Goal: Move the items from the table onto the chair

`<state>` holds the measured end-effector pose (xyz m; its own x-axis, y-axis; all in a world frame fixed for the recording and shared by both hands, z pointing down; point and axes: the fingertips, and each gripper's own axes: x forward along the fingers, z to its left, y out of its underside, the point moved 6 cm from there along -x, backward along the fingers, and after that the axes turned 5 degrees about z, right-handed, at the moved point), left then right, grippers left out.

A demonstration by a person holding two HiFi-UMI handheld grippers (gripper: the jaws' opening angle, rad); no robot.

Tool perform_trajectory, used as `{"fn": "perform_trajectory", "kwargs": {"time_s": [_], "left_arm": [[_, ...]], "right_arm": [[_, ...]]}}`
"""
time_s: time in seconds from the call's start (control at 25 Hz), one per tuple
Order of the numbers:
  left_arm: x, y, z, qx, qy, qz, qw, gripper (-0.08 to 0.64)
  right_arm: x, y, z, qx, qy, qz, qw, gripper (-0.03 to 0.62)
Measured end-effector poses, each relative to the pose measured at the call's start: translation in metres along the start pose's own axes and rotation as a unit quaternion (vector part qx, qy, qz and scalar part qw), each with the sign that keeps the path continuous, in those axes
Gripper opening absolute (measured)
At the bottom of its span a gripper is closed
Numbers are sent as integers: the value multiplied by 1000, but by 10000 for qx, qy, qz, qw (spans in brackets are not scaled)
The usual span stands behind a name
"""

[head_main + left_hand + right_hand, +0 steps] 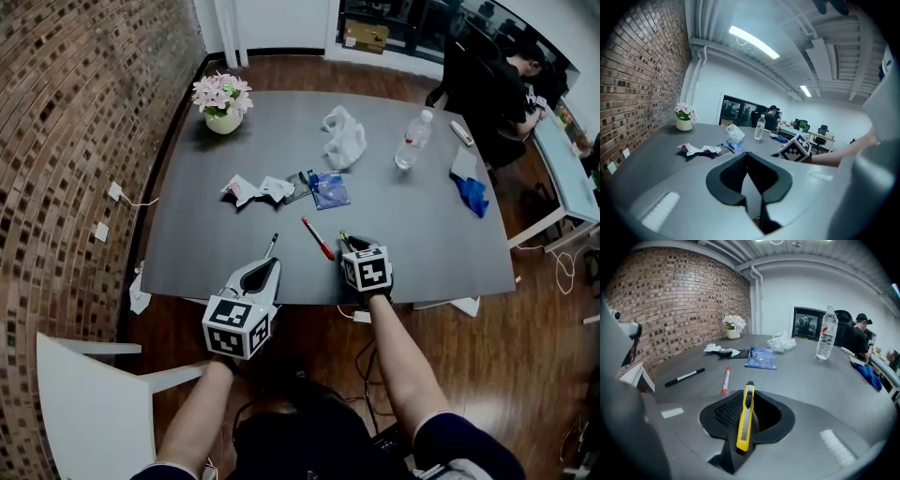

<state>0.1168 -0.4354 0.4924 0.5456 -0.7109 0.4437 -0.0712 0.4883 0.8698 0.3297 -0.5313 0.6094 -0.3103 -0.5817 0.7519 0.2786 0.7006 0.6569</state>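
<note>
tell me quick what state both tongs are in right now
Left tongs: closed, nothing between them.
Right tongs: closed on a yellow utility knife.

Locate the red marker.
In the head view, the red marker lies on the table, between the black pen to its left and the right gripper holding a yellow knife.

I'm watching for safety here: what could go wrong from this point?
The yellow utility knife sits lengthwise in the right gripper, pinched across its thin body; it might pivot or slip on the way. The chair stands to the far left, beyond the left gripper, so the arms could cross and collide.
</note>
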Motion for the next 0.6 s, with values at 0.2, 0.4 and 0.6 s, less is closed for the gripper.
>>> {"fn": "perform_trajectory", "kwargs": {"time_s": [0.2, 0.4, 0.6], "left_arm": [[2, 10, -3, -39, 60, 114, 9999, 12], [-1, 9, 1, -56, -15, 93, 9999, 12], [-4, 3, 4, -89, -70, -41, 9999, 12]], "right_arm": [[14, 10, 0, 111, -58, 424, 9990, 72], [15, 11, 1, 117, -63, 390, 9992, 84], [-5, -11, -5, 33, 152, -228, 9996, 94]]}}
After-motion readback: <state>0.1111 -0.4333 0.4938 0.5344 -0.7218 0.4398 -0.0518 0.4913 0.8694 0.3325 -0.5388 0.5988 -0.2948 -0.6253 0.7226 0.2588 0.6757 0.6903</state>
